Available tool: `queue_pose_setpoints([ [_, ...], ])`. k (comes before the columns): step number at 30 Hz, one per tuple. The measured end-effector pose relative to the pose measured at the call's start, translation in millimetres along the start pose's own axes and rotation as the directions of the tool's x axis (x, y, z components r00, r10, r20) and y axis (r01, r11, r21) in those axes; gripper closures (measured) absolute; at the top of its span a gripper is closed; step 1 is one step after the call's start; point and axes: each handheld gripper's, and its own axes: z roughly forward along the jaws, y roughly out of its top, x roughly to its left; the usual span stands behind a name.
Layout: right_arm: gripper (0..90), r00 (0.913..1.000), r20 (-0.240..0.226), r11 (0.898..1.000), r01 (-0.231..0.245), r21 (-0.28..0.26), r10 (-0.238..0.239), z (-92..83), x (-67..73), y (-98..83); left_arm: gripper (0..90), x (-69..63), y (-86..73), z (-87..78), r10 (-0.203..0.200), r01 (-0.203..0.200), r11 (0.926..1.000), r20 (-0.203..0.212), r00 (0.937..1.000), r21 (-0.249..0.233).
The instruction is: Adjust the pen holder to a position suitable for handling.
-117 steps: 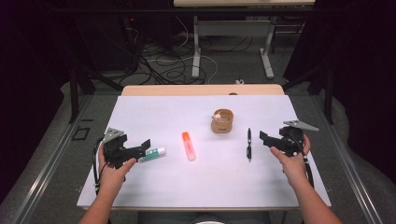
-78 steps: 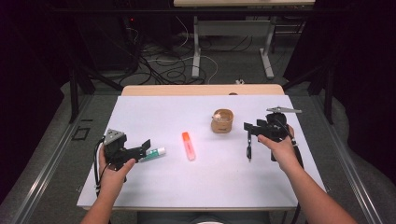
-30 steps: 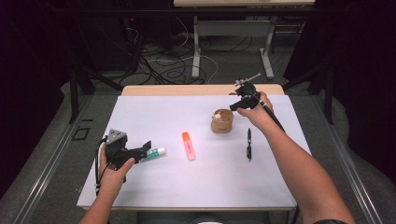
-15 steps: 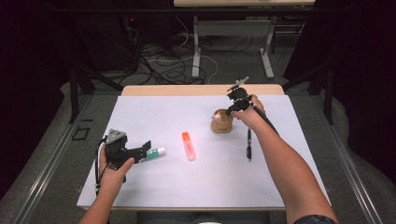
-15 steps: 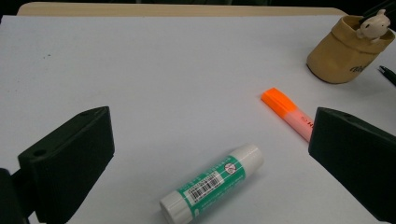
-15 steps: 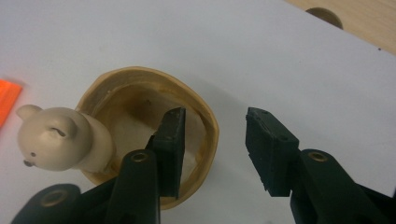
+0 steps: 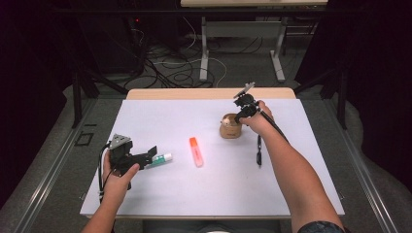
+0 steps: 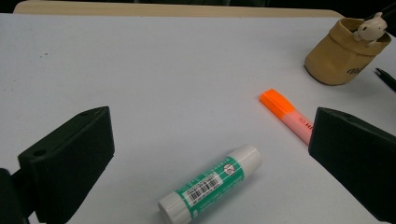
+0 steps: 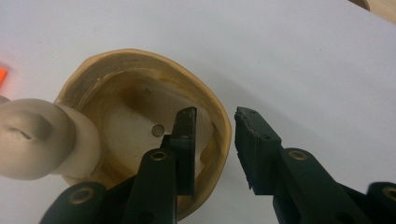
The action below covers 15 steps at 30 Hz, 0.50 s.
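Directly below right hand-held gripper [image 9: 215, 116]: tan cup [image 9: 140, 70]; rim wall straddled by closing jaws, not yet pinched. Left hand-held gripper [image 8: 210, 154] released, farther off.

Orange highlighter [image 7: 196, 151] at frame centre on the white bench [image 7: 160, 116]; black pen [image 7: 259, 151] right of centre; cables on the floor, top centre.

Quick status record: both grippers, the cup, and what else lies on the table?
right gripper: jaws straddle the cup wall, one inside, one outside; have just been closing, gap to the wall remains
cup: tan, upright, small figure on rim
left gripper: open, over the glue stick, not touching
highlighter: orange, mid-table
pen: right of cup
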Motion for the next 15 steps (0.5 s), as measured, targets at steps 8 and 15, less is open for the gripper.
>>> queue_pose_setpoints([
  [8,80.0,0.9982,-0.002,0.998,-0.059,-0.002,0.059,1.6,1.7,-0.7,0.3,0.4,0.0,0.0,0.004,-0.004,1.0000,-0.001,1.0000,0.002],
  [15,81.6,0.9918,0.007,0.991,-0.127,0.036,0.127,-3.0,3.2,0.4,0.4,1.2,0.1,-0.2,0.002,-0.002,1.0000,-0.002,1.0000,0.001],
])
